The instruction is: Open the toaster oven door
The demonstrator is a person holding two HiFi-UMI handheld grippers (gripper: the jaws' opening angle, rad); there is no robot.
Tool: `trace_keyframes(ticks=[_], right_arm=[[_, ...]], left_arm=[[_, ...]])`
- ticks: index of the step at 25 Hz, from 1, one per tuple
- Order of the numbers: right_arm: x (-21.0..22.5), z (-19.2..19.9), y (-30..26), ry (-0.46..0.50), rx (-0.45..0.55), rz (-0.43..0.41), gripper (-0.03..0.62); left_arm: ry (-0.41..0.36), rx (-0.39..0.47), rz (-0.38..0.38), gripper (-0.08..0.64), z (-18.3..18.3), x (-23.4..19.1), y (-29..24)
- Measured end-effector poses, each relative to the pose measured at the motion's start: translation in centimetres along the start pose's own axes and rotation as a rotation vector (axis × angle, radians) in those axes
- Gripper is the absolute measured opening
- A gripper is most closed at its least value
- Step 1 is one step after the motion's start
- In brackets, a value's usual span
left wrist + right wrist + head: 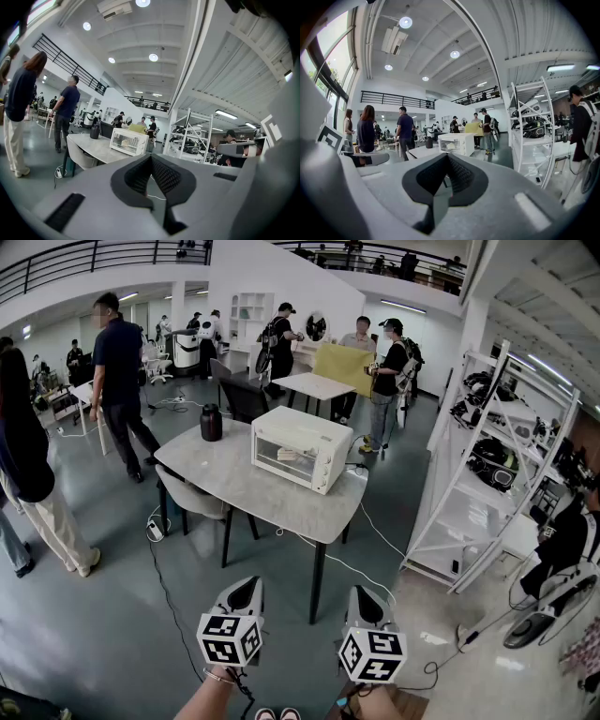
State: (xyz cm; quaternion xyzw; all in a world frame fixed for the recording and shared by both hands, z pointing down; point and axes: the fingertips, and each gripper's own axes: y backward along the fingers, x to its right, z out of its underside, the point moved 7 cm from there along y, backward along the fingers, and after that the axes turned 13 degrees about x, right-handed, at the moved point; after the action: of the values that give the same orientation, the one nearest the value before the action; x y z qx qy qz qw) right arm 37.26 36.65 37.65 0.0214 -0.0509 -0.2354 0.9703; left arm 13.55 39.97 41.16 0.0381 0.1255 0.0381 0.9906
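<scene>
Standing well ahead of both grippers, the toaster oven [302, 448] sits on the tabletop [216, 474], about midway between the left gripper [246, 594] and right gripper [366, 601], neither clearly nearer. Both have jaws pressed together on nothing. Its long axis runs crosswise, with the glass door facing back toward them, angled slightly leftward.

The left gripper [246, 591] and right gripper [364, 599] were pale grey, with black ribbed fingers [138, 176] and white cubes [230, 638] bearing black square markers.
</scene>
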Motion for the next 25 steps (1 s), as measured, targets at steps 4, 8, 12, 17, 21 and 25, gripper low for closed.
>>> trace_keyframes(ticks=[4, 8, 12, 17, 21, 25], right_arm=[[-0.5, -0.3, 0.3, -0.012, 0.000, -0.005, 0.004], [-1.7, -0.3, 0.1, -0.013, 0.006, -0.003, 0.005], [-2.7, 0.1, -0.3, -0.016, -0.002, 0.008, 0.005], [-3.7, 1.4, -0.8, -0.028, -0.026, 0.014, 0.005], [-4.0, 2.2, -1.3, -0.042, -0.055, 0.024, 0.005], [-3.8, 2.7, -2.5, -0.055, -0.076, 0.028, 0.005]], left_arm=[[-0.003, 0.000, 0.002, -0.005, -0.4, -0.1, 0.6], [-0.003, 0.001, 0.000, -0.005, -0.6, -1.2, 1.0], [-0.008, -0.001, 0.001, -0.005, -0.8, -2.5, 1.2], [-0.007, -0.012, -0.008, -0.005, -0.2, -4.2, 1.3], [0.004, -0.045, -0.014, -0.005, 0.4, -5.1, 1.2], [0.009, -0.066, -0.026, -0.005, 0.9, -6.0, 0.4]])
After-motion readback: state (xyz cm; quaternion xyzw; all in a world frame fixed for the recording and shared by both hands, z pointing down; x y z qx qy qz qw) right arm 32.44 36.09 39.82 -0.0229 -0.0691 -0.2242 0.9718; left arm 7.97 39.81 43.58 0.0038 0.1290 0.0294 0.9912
